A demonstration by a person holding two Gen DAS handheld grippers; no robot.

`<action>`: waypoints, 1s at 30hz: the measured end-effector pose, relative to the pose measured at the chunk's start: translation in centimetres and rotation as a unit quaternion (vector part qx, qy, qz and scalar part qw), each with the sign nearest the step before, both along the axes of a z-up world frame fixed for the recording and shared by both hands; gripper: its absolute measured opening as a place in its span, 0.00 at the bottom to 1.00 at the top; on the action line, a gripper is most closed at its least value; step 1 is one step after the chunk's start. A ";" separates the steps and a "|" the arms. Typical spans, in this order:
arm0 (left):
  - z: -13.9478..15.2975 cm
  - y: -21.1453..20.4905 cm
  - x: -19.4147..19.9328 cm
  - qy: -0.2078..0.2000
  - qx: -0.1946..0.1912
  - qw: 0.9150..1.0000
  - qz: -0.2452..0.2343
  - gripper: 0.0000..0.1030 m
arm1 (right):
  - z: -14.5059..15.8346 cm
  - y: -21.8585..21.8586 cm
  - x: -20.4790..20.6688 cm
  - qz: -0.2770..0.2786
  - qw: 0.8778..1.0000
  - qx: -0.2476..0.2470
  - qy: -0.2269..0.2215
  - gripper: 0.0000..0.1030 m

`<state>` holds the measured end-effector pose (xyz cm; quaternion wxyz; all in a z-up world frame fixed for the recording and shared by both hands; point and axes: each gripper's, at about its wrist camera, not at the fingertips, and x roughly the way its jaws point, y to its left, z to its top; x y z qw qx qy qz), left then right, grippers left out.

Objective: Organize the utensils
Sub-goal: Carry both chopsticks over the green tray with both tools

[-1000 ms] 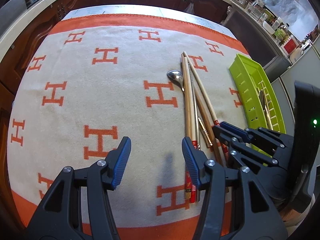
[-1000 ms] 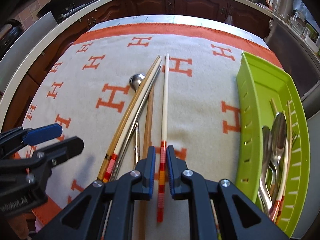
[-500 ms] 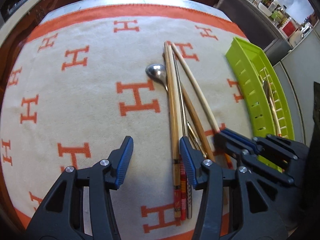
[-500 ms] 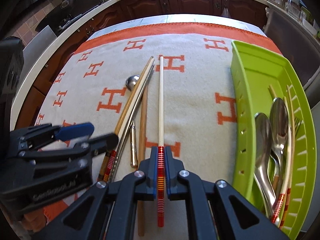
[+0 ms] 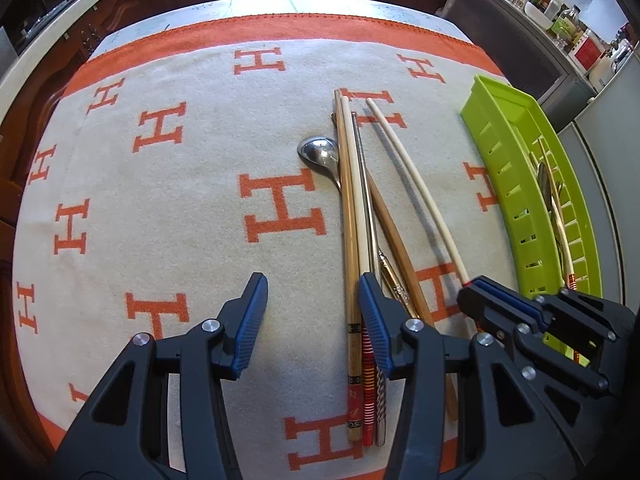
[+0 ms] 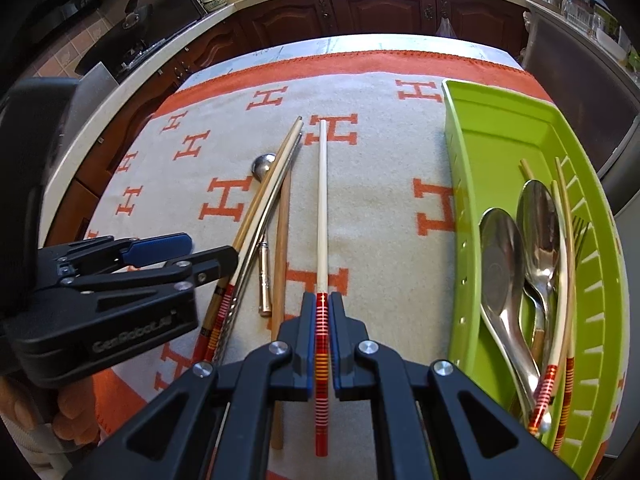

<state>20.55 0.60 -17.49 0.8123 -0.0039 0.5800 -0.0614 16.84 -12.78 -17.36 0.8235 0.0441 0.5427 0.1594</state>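
White chopstick [image 6: 322,208] pinched in the right tool [image 6: 322,320]; left tool [image 5: 312,312] gapes wide, holding nothing.

**Words and letters you can read**

The blanket [image 5: 200,184] has many big orange "H" letters on it. The black body of the left hand-held gripper [image 6: 200,252] has grey letters that look like "GenRobot.AI".

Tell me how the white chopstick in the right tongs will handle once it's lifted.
The white chopstick looks straight and rigid, so it probably won't sag. The right tongs pinch it near its striped end, leaving most of its length ahead, so the tip may droop or swing. It looks round and smooth, so it would likely roll if dropped on the cloth.
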 end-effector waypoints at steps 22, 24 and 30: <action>-0.5 -0.2 -0.2 0.016 0.047 0.999 0.022 0.43 | 2.4 -2.0 -1.6 -0.021 0.999 0.034 -0.024 0.05; -0.3 -0.2 -0.4 0.008 0.044 0.999 0.018 0.26 | 2.6 -2.2 -1.8 -0.022 0.999 0.037 -0.026 0.05; 0.7 -0.3 -1.9 0.006 0.010 1.000 0.016 0.04 | 3.5 -3.2 -2.8 -0.028 0.998 0.055 -0.034 0.05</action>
